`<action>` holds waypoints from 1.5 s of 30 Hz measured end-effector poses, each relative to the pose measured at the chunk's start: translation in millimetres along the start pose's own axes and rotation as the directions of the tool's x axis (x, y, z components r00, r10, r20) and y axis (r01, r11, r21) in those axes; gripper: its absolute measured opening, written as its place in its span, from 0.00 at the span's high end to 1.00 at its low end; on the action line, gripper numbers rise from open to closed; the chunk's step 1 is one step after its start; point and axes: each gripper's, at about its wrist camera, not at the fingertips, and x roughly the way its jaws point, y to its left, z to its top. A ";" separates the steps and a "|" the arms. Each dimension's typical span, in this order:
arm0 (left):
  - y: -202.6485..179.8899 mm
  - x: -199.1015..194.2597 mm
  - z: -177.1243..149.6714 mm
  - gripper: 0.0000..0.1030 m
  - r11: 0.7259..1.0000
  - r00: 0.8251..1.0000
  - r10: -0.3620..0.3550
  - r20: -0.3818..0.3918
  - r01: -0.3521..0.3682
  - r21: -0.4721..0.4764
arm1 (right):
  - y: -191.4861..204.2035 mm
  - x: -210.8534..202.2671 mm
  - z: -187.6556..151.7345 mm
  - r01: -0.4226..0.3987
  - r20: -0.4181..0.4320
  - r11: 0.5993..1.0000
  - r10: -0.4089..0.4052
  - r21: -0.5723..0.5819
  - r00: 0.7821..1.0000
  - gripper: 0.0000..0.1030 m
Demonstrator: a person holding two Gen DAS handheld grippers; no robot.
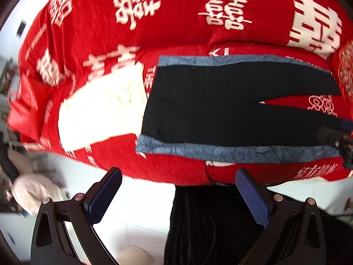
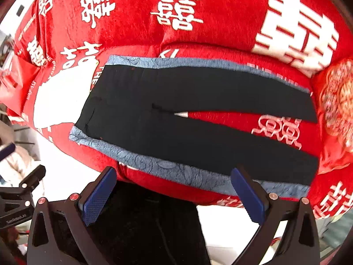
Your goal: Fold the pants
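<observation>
In the left wrist view, we see a pair of black pants with blue patterned side stripes (image 1: pixel 220 103) spread flat on a bed covered by a red plush blanket printed with white characters (image 1: pixel 176 22), waistband to the left and the two legs parted in a narrow V toward the right. A cream-white cloth (image 1: pixel 99 110) lies just beside the waistband, apparently touching it. Our left hand-held gripper (image 1: pixel 178 196) hovers off the bed's near edge, level and pointing at the near stripe, its blue-padded fingers (image 1: pixel 106 196) spread wide and holding nothing. In the right wrist view, the same pants (image 2: pixel 198 114) fill the middle of the blanket (image 2: pixel 220 11), and our right hand-held gripper (image 2: pixel 174 196) sits closer in, jaws wide and empty, its right finger overlapping the near leg's stripe toward the cuff. We judge the risks to be pinching the plush blanket along with the thin pants, or dragging the white cloth (image 2: pixel 61 101) along once the waistband moves, since both lie so close to the fabric.
</observation>
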 end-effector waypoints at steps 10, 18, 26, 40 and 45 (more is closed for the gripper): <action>53.9 79.8 -4.7 0.00 0.962 0.976 -0.182 -0.116 0.152 -0.227 | -28.8 60.1 -49.9 -0.155 -0.109 0.951 0.189 0.268 0.976 0.00; 78.8 192.8 0.6 0.00 0.945 0.954 -0.245 -0.171 0.196 -0.263 | -18.1 148.4 -68.0 -0.273 -0.065 0.839 0.342 0.471 0.937 0.00; 92.4 272.3 -4.3 0.00 0.841 0.889 -0.429 -0.157 0.330 -0.429 | -45.9 222.8 -86.6 -0.450 0.154 0.630 0.468 0.633 0.870 0.04; 95.2 282.3 -6.2 0.21 0.764 0.867 -0.497 -0.042 0.415 -0.494 | -63.5 246.7 -105.8 -0.631 0.353 0.431 0.564 0.645 0.746 0.39; 87.4 277.4 -1.6 0.68 0.802 0.874 -0.486 -0.021 0.436 -0.409 | -54.8 257.2 -101.2 -0.617 0.340 0.419 0.565 0.666 0.752 0.66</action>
